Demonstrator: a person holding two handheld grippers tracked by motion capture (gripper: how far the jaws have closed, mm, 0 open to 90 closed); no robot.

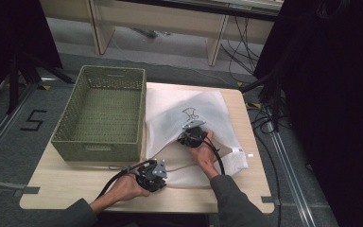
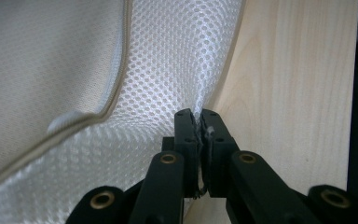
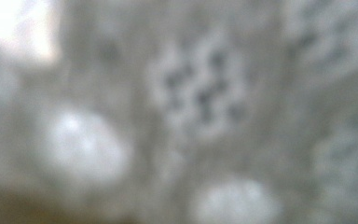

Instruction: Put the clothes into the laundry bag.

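A white mesh bag point(image 1: 179, 106) lies flat on the right half of the wooden table point(image 1: 56, 179), with a dark outline printed on it. At its near edge my left gripper point(image 1: 163, 174) is shut on the bag; the left gripper view has the black jaws point(image 2: 198, 122) pressed together on a fold of mesh point(image 2: 158, 70) where it meets the tabletop point(image 2: 284, 93). My right gripper point(image 1: 185, 137) sits at the middle of the bag, its tips hidden among the mesh. In the right gripper view, blurred mesh point(image 3: 200, 93) lies right against the lens and no jaws can be made out.
A green woven basket point(image 1: 101, 113) stands empty on the table's left half, touching the bag's left edge. A beige trim point(image 2: 116, 88) runs along a finer white panel of the bag. Cables and black stands crowd the floor to the right.
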